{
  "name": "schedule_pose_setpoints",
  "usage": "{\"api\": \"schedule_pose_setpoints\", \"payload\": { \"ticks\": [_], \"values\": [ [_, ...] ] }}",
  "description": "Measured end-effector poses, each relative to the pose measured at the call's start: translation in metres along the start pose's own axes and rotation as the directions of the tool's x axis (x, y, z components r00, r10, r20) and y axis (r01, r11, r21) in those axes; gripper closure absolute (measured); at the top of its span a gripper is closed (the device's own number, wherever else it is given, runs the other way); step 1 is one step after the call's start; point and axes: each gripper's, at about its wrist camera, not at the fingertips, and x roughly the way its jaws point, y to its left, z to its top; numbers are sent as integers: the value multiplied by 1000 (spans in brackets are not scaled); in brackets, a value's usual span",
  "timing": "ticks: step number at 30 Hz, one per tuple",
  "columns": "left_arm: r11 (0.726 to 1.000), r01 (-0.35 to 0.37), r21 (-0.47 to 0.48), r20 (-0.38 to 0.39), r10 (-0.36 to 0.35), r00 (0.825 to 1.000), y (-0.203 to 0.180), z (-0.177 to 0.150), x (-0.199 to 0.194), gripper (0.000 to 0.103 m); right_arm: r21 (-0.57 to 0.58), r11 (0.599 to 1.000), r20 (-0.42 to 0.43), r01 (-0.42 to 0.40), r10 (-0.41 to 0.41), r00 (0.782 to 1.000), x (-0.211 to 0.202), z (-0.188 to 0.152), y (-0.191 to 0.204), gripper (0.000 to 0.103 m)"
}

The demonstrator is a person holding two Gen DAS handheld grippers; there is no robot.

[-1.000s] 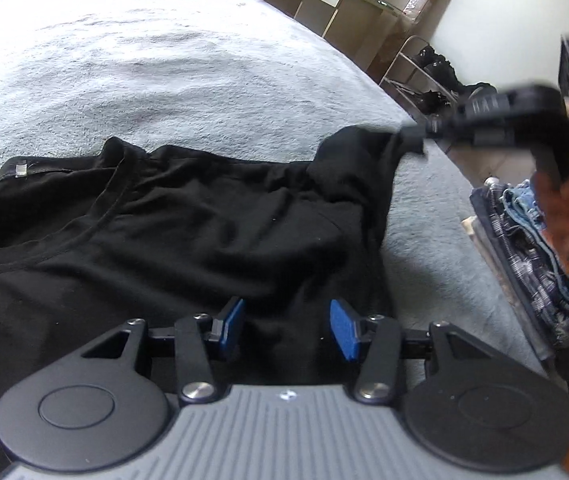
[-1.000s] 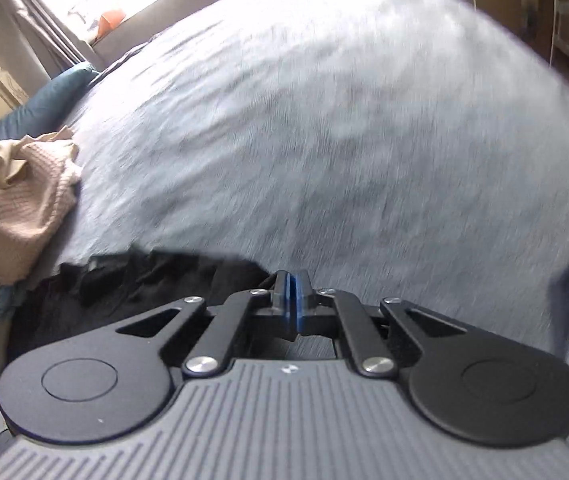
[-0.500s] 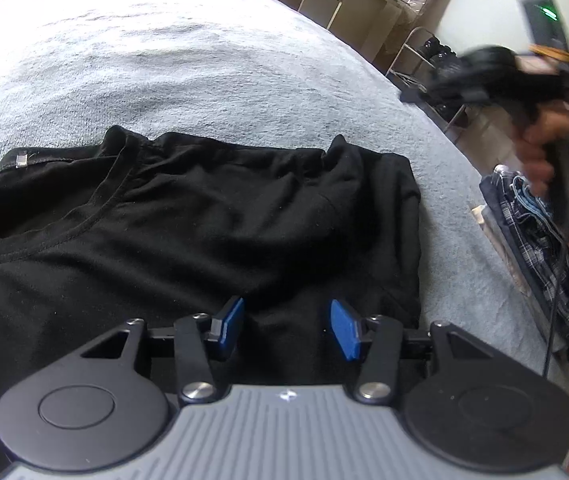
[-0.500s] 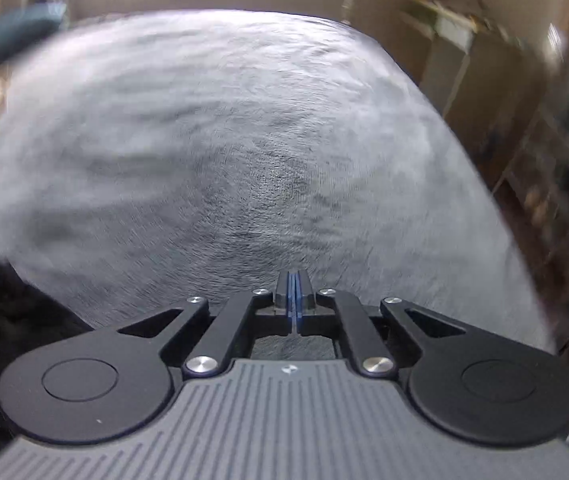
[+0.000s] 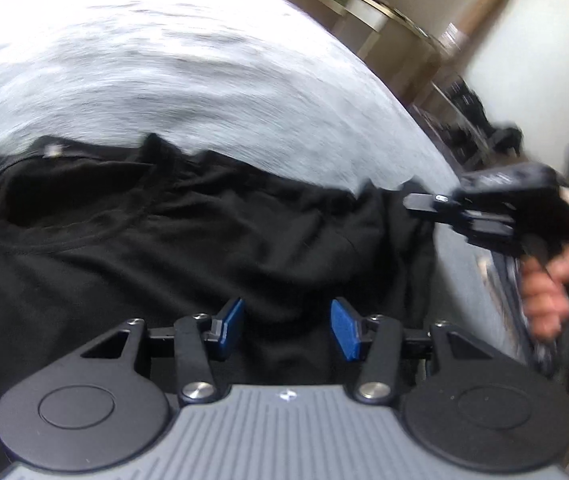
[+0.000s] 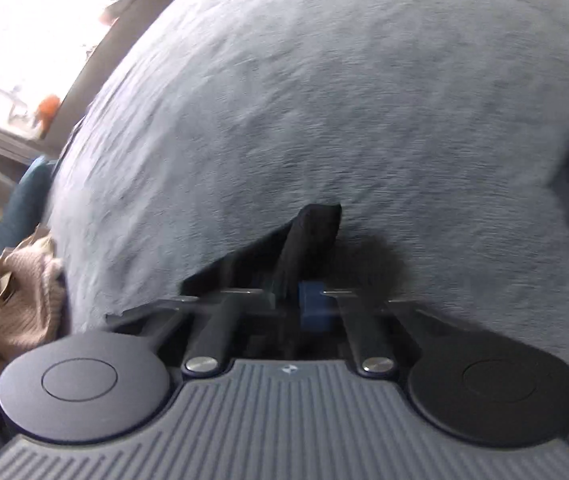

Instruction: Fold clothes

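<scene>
A black T-shirt [image 5: 164, 248] lies spread on the grey bed cover [image 5: 204, 80], neckline toward the left. My left gripper [image 5: 286, 328] hovers over the shirt's body, open, its blue pads apart with nothing pinched. At the shirt's right edge a hand [image 5: 548, 292] holds my right gripper [image 5: 416, 202], whose tips meet the sleeve. In the right wrist view the right gripper [image 6: 290, 300] is shut on a fold of the black sleeve [image 6: 316, 232], which sticks up past the pads over the grey bed cover [image 6: 324, 100].
A beige and pink heap of clothes [image 6: 16, 292] lies at the bed's left side. Beyond the bed's far right corner stand a desk [image 5: 384, 20] and a rack with dark shoes [image 5: 464, 120]. Blurred plaid clothing [image 5: 500, 280] lies beside the bed's right edge.
The right gripper held the sleeve up, let it drop flat and swung away, then came back down onto the sleeve's edge and now pinches it. The left wrist view rolled slightly.
</scene>
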Motion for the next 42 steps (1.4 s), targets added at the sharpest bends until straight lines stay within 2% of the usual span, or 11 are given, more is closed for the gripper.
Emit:
{"api": "schedule_pose_setpoints", "payload": {
  "ticks": [2, 4, 8, 10, 13, 16, 22, 25, 28, 35, 42],
  "values": [
    [997, -11, -81, 30, 13, 999, 16, 7, -9, 53, -170, 985, 18, -36, 39, 999, -13, -13, 40, 99],
    [987, -26, -161, 59, 36, 998, 35, 15, -19, 53, -357, 931, 13, -82, 93, 996, -24, -33, 82, 98],
    [947, -50, -317, 93, 84, 992, 74, 26, -34, 53, -685, 693, -153, -225, 165, 974, -20, -103, 151, 89],
    [936, -57, -348, 93, 95, 991, 85, 29, -38, 51, -783, 574, -210, -242, 123, 970, -14, -139, 168, 66],
    [939, -38, -342, 92, 74, 993, 88, 31, -38, 49, -828, 485, -257, -281, 116, 959, -23, -165, 173, 59],
    [943, -9, -333, 69, 34, 997, 84, 29, -30, 49, -779, 538, -288, -322, 150, 946, -41, -155, 160, 56],
    [954, 3, -299, -2, -3, 1000, 72, 18, -17, 50, -615, 757, -200, -222, 123, 972, -37, -90, 114, 56],
    [966, -12, -260, -34, 4, 999, 66, 12, -13, 50, -482, 846, -213, -228, 139, 967, -11, -62, 88, 58],
    [975, -23, -221, -55, 11, 998, 63, 8, -9, 50, -467, 849, -217, -248, 162, 963, 1, -54, 82, 66],
    [976, -40, -214, -66, 26, 997, 64, 7, -4, 51, -642, 735, -252, -219, 68, 965, 2, -80, 97, 69],
    [981, -83, -173, -73, 72, 995, 57, 10, 0, 59, -744, 643, -194, -179, 47, 980, -12, -102, 109, 94]
  ]
}}
